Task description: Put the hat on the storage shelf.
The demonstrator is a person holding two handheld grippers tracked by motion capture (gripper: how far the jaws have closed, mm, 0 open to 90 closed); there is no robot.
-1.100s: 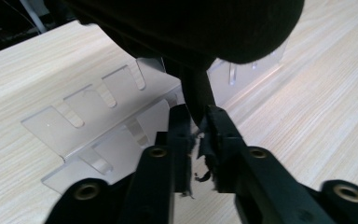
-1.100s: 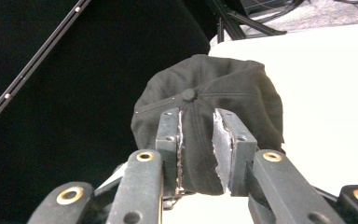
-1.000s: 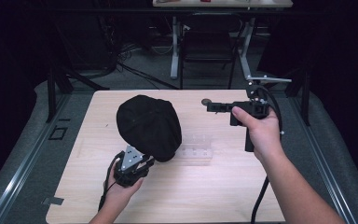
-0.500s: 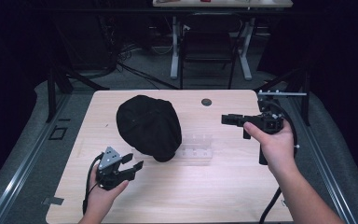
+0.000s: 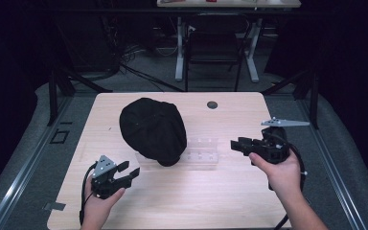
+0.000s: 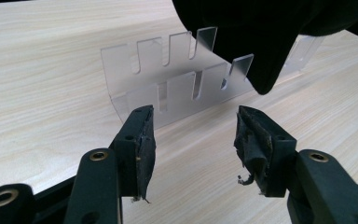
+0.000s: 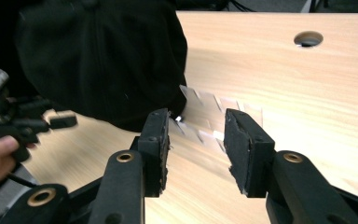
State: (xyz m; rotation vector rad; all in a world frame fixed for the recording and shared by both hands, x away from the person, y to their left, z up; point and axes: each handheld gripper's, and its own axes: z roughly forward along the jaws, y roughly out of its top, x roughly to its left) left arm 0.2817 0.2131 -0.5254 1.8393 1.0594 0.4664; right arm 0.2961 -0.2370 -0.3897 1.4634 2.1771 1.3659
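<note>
The black cap (image 5: 152, 130) lies on the wooden table (image 5: 249, 191), left of centre, its near edge draped over the left end of a clear slotted rack (image 5: 202, 152) that sits just beside it. A second ago the left gripper (image 5: 124, 173) was at the cap's near edge and the right gripper (image 5: 237, 143) was held out over the far right part of the table; both have since drawn back toward the person's side. The left gripper now sits at the near left, apart from the cap, its tongs wide and holding nothing. In the left gripper view the worn pads (image 6: 143, 144) frame the rack (image 6: 177, 79) with bare table between them, and the cap (image 6: 270, 32) overhangs the rack's upper right. The right gripper rests at the right edge of the table, pointing toward the rack, its tongs also parted and empty; in the right gripper view they frame the blurred rack (image 7: 214, 119), with the cap (image 7: 102, 60) beyond and the other gripper (image 7: 32, 122) at far left. A round hole (image 5: 212, 104) marks the far part of the table. Judgement: the cap has been released and rests where it was placed. With both grippers withdrawn and free, the handling of the cap appears finished or paused; any further move would need a fresh approach.
</note>
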